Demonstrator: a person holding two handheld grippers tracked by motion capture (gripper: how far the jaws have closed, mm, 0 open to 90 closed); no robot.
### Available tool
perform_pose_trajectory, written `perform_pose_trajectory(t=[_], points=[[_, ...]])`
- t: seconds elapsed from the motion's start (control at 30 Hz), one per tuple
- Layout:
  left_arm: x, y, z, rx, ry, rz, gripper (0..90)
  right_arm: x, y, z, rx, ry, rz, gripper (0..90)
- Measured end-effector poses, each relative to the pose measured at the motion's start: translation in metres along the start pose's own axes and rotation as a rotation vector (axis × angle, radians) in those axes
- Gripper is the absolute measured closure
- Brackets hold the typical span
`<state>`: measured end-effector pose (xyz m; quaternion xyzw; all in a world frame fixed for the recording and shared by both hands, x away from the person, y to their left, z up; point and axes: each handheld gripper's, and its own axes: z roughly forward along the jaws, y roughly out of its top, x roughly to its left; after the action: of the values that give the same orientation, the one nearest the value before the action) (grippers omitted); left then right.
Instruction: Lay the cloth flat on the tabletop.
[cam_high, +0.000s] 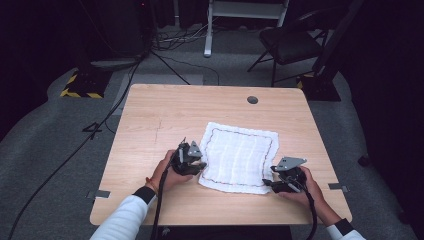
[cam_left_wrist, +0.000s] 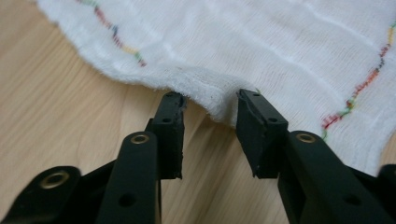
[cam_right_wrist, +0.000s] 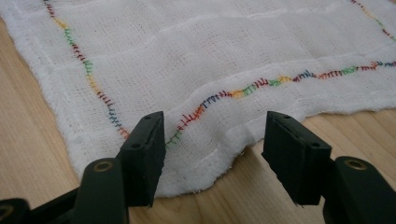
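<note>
With both tools released, the left gripper (cam_left_wrist: 209, 109) stands at the cloth's (cam_high: 239, 155) left edge and the right gripper (cam_right_wrist: 211, 140) over its near right corner on the table (cam_high: 160, 115). Each should probably slide one jaw under the hem before closing. No containers are present.

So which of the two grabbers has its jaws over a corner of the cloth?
The right gripper. Its open jaws straddle the near corner of the white cloth. The left gripper meets the cloth's side edge, its jaws open at the hem.
</note>
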<state>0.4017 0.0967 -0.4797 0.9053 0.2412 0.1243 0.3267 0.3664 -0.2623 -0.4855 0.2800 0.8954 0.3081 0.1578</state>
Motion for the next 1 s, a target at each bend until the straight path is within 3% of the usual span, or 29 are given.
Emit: perform_pose_trajectory(t=[0.17,0.23,0.3,0.43,0.53,0.6,0.67,0.83,0.93,1.0], points=[[-0.011,0.026,0.009,-0.050,-0.063,0.054,74.3,0.000,-0.001,0.000,-0.005,0.002,-0.002,38.7],[-0.016,0.036,0.013,-0.068,-0.080,0.063,72.8,-0.001,-0.001,0.000,-0.005,0.000,-0.006,38.2],[-0.023,0.048,0.019,-0.077,-0.125,0.083,70.1,-0.002,-0.002,0.000,-0.007,0.004,-0.001,37.8],[-0.045,0.067,0.034,-0.024,-0.136,0.205,66.3,-0.003,-0.003,0.000,-0.007,0.000,0.007,37.1],[-0.047,0.069,0.027,-0.008,-0.116,0.223,57.6,-0.004,-0.004,-0.001,-0.008,-0.004,0.003,37.0],[-0.040,0.064,0.015,-0.016,-0.090,0.200,53.5,-0.005,-0.005,-0.002,-0.010,-0.002,0.005,36.8],[-0.030,0.055,0.002,-0.031,-0.078,0.137,50.0,-0.006,-0.006,-0.002,-0.008,-0.001,0.010,36.5],[-0.014,0.014,-0.028,-0.028,-0.011,0.046,45.6,-0.011,-0.013,-0.009,0.009,-0.029,0.028,36.4],[-0.009,-0.010,-0.031,0.006,0.012,0.009,45.0,-0.015,-0.017,-0.012,0.015,-0.043,0.050,35.9],[-0.006,-0.018,-0.026,0.040,0.022,-0.017,44.4,-0.015,-0.018,-0.013,0.020,-0.046,0.048,35.9]])
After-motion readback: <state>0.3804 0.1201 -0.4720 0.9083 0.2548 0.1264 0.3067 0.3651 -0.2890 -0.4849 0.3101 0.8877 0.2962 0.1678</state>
